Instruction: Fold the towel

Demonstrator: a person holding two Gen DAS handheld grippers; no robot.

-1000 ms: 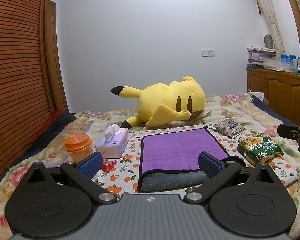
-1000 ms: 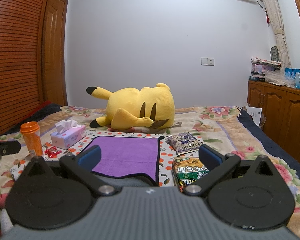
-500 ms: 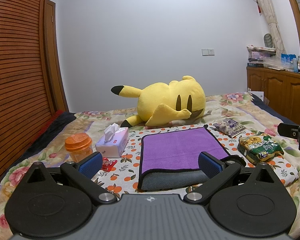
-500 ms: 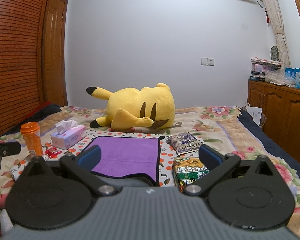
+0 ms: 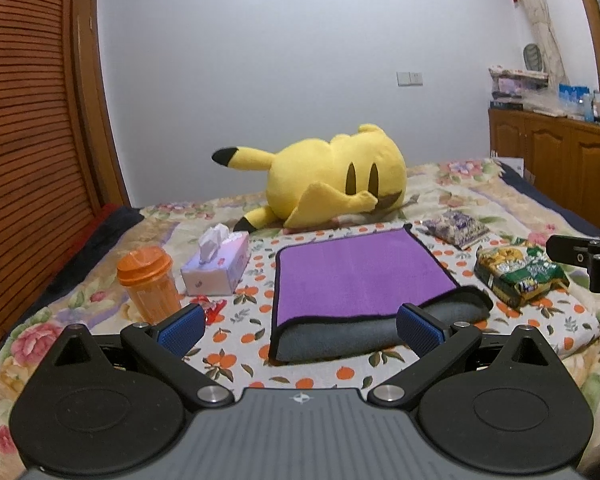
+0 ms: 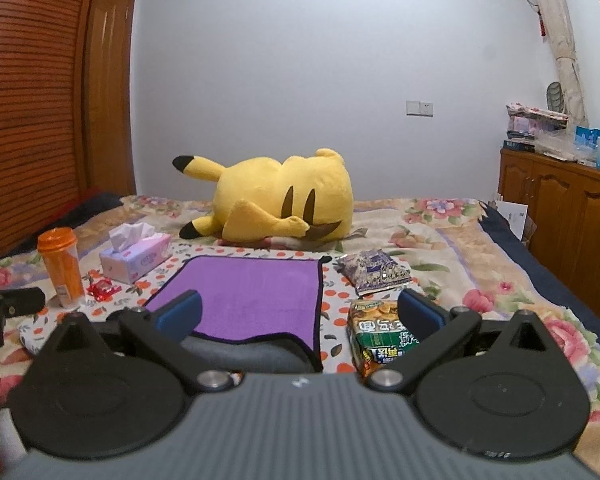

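A purple towel point(image 5: 356, 272) with a grey underside and black trim lies folded on the bed, its grey fold facing me; it also shows in the right wrist view point(image 6: 256, 296). My left gripper point(image 5: 300, 328) is open and empty, hovering just short of the towel's near edge. My right gripper point(image 6: 300, 314) is open and empty, over the towel's near right corner and a snack bag. The right gripper's side shows at the right edge of the left wrist view point(image 5: 584, 256).
A yellow plush point(image 5: 336, 176) lies behind the towel. An orange cup point(image 5: 148, 284), a tissue box point(image 5: 220, 264) and a red wrapper point(image 5: 212, 306) are to the left. A green snack bag point(image 5: 520, 272) and a purple packet point(image 5: 456, 228) are to the right. A wooden cabinet point(image 6: 560, 208) stands beside the bed.
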